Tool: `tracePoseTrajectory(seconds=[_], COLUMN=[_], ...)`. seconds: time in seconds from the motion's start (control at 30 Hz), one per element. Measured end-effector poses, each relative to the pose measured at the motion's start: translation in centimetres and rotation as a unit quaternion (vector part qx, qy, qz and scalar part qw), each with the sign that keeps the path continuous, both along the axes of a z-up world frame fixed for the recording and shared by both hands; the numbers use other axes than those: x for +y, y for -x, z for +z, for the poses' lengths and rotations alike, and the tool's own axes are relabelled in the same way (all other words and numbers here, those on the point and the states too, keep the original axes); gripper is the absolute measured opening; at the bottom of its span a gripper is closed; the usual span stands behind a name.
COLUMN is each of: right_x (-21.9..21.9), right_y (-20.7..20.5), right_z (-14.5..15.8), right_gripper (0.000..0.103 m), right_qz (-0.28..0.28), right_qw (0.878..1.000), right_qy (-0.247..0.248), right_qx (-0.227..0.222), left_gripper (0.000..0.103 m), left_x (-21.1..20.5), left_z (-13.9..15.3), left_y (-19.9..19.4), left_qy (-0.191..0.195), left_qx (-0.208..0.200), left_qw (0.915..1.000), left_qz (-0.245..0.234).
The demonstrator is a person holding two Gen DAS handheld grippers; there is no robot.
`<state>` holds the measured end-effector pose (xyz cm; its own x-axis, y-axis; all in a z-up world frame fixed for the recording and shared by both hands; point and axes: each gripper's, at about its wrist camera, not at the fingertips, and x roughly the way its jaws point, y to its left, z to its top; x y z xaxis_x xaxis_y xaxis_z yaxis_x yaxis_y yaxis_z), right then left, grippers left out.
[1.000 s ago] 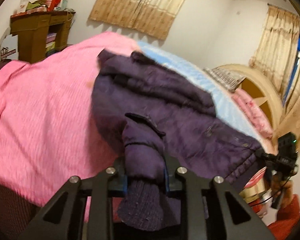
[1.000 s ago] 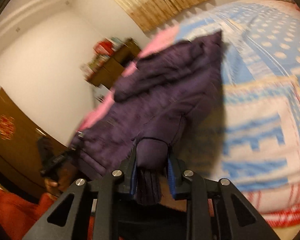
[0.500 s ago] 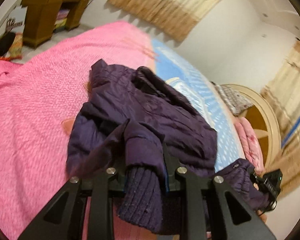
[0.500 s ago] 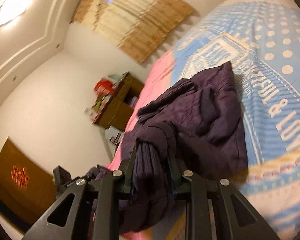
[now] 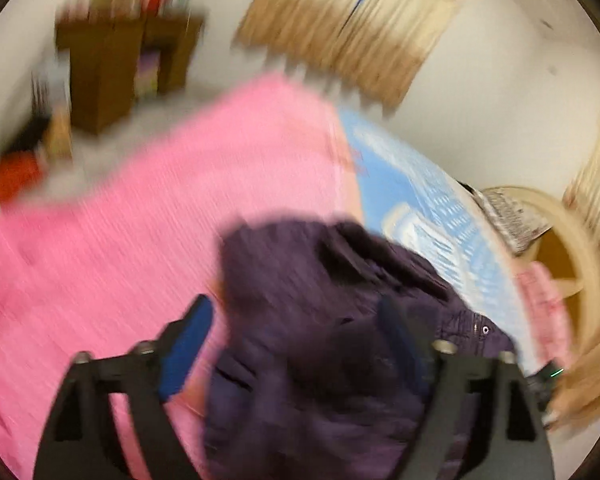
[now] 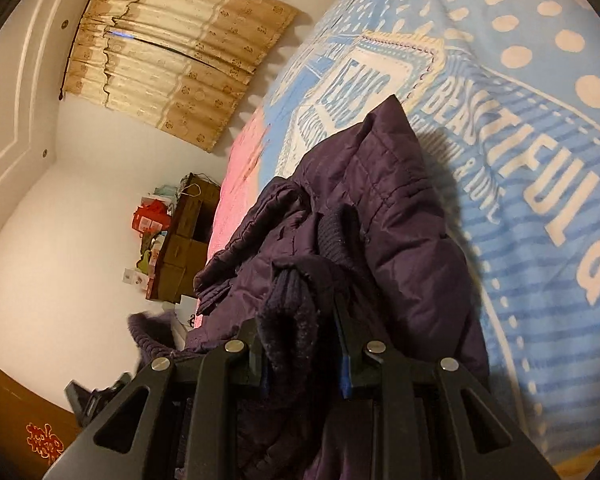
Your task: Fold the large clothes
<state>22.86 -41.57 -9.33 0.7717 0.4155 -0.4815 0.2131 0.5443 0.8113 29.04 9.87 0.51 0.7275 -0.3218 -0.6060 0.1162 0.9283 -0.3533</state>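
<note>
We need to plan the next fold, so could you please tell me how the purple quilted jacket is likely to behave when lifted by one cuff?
The purple quilted jacket would probably sag limply, since it lies crumpled in soft folds. Its smooth, faintly shiny shell may slide; the ribbed cuff looks grippier.

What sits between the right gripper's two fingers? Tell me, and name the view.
The jacket's dark knit cuff is pinched between the right gripper's fingers; the right wrist view shows it.

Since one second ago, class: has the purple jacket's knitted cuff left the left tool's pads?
Yes. The left tool is opening, its pads apart; the cuff has slipped out, and the purple jacket lies on the pink blanket.
</note>
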Motion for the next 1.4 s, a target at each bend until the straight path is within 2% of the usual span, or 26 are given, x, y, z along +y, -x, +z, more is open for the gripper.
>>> tracePoseTrajectory(seconds=[0.07,0.2,0.3,0.37,0.43,0.5,0.53,0.6,0.67,0.73,0.8,0.83,0.87,0.9,0.93,1.0,1.07,1.13,1.2,1.27,1.33,1.4], right_x=[0.1,0.4,0.7,0.8,0.6,-0.1,-0.8,-2.0,-3.1,-3.2,-2.0,-0.8,0.2,1.5,2.4,3.6,4.1,4.6,4.6,4.7,4.8,4.6], right_y=[0.2,-0.2,-0.2,-0.3,-0.1,0.5,1.3,3.0,4.6,5.4,5.3,5.1,5.0,4.8,4.5,3.5,2.3,0.2,-2.2,-4.1,-5.9,-6.6], right_z=[-0.1,0.0,0.1,0.4,1.0,2.3,3.6,5.7,7.0,7.8,7.8,7.5,7.0,6.3,5.6,4.4,3.8,3.9,4.0,3.5,2.7,2.1], right_gripper=[0.026,0.027,0.029,0.033,0.046,0.057,0.060,0.062,0.062,0.062,0.062,0.062,0.062,0.062,0.062,0.062,0.062,0.062,0.062,0.064,0.064,0.064], right_qz=[0.001,0.007,0.011,0.018,0.028,0.033,0.035,0.034,0.024,0.031,0.075,0.105,0.128,0.157,0.177,0.210,0.230,0.230,0.224,0.219,0.218,0.214], right_qw=[1.000,1.000,1.000,1.000,0.999,0.999,0.998,0.994,0.988,0.980,0.965,0.950,0.937,0.918,0.903,0.886,0.882,0.882,0.892,0.900,0.909,0.925], right_qy=[-0.003,0.005,0.017,0.022,0.018,0.012,0.014,0.027,0.065,0.137,0.215,0.266,0.304,0.348,0.376,0.401,0.399,0.397,0.379,0.365,0.348,0.306], right_qx=[0.003,0.001,-0.003,-0.003,-0.002,-0.021,-0.050,-0.101,-0.136,-0.138,-0.128,-0.121,-0.116,-0.111,-0.106,-0.099,-0.100,-0.105,-0.102,-0.090,-0.068,-0.064], left_gripper=[0.097,0.097,0.097,0.097,0.096,0.084,0.062,0.056,0.043,0.038,0.037,0.036,0.036,0.036,0.036,0.036,0.036,0.036,0.036,0.036,0.036,0.036], left_x=[0.4,-1.7,-5.6,-7.8,-9.9,-11.8,-12.6,-12.9,-12.4,-11.0,-10.0,-9.2,-8.7,-8.1,-8.2,-8.3,-8.1,-7.1,-5.8,-4.4,-3.5,-3.5], left_z=[0.0,-1.7,-3.3,-4.0,-5.2,-6.3,-6.7,-7.0,-6.7,-6.1,-5.7,-5.5,-5.4,-5.3,-5.4,-5.5,-5.1,-3.6,-2.4,-2.1,-2.9,-4.7], left_y=[1.0,1.4,0.2,-1.2,-2.3,-3.1,-3.2,-2.8,-2.1,-1.9,-2.1,-2.1,-2.1,-2.0,-2.0,-2.0,-2.0,-1.9,-1.9,-2.8,-4.0,-5.3], left_qy=[-0.034,-0.109,-0.182,-0.206,-0.239,-0.262,-0.269,-0.289,-0.281,-0.244,-0.197,-0.171,-0.155,-0.146,-0.145,-0.143,-0.126,-0.066,-0.026,0.002,0.005,-0.008], left_qx=[-0.039,-0.048,-0.058,-0.054,-0.050,-0.043,-0.039,-0.041,-0.050,-0.049,-0.046,-0.046,-0.048,-0.051,-0.052,-0.052,-0.056,-0.072,-0.089,-0.087,-0.063,-0.027], left_qw=[0.9984,0.9871,0.9712,0.9624,0.9522,0.9420,0.9356,0.9300,0.9322,0.9434,0.9557,0.9620,0.9655,0.9676,0.9681,0.9684,0.9714,0.9781,0.9826,0.9885,0.9935,0.9965], left_qz=[-0.021,-0.106,-0.142,-0.169,-0.183,-0.206,-0.226,-0.224,-0.223,-0.220,-0.214,-0.208,-0.203,-0.199,-0.198,-0.198,-0.193,-0.184,-0.161,-0.123,-0.095,-0.079])
